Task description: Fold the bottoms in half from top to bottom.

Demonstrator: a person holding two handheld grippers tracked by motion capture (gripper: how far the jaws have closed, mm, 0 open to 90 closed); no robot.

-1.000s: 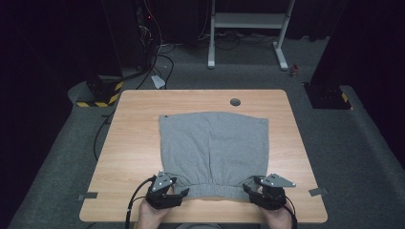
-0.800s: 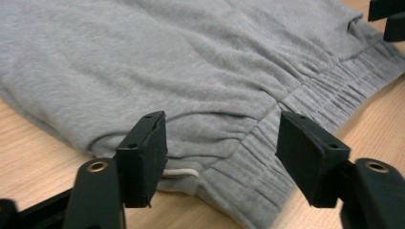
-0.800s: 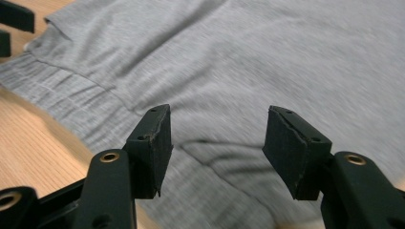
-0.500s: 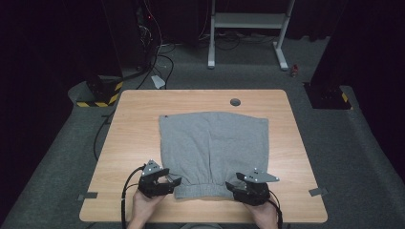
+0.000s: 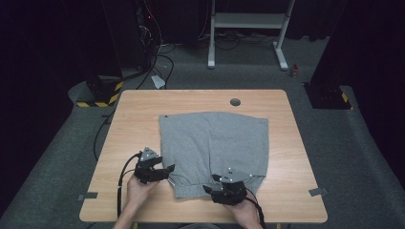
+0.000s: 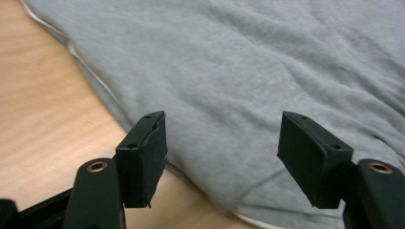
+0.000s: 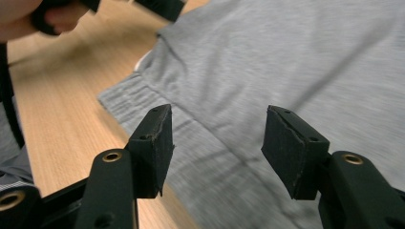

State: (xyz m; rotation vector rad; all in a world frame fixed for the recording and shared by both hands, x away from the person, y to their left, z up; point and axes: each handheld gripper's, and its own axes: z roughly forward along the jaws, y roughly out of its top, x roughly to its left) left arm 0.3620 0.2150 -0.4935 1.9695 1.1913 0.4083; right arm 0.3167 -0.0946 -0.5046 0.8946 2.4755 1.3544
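A grey cloth garment [image 5: 215, 143] lies flat on the wooden table [image 5: 133, 124], its ribbed band along the near edge. My left gripper [image 5: 168, 169] hovers at the garment's near left edge, pointing right. In the left gripper view [image 6: 222, 119] the jaws stand open over the grey cloth [image 6: 239, 62] and its white-trimmed edge. My right gripper [image 5: 208, 185] sits over the near band, pointing left. Its open jaws [image 7: 219, 110] frame the ribbed band and the cloth [image 7: 286, 57]. Both pairs of jaws have just closed a little, and neither pair presses the cloth.
A round cable hole [image 5: 235, 101] sits near the table's far edge. Tape strips [image 5: 90, 195] [image 5: 317, 192] mark the near corners. Off the table stand a yellow-black striped box [image 5: 98, 98], loose floor cables and a white frame [image 5: 248, 24]. The other hand [image 7: 28, 19] shows at the right gripper view's top left.
Both hands have slid to the left. The left gripper moved from the near band out to the garment's left edge and slightly farther away. The right gripper travelled left along the near band.
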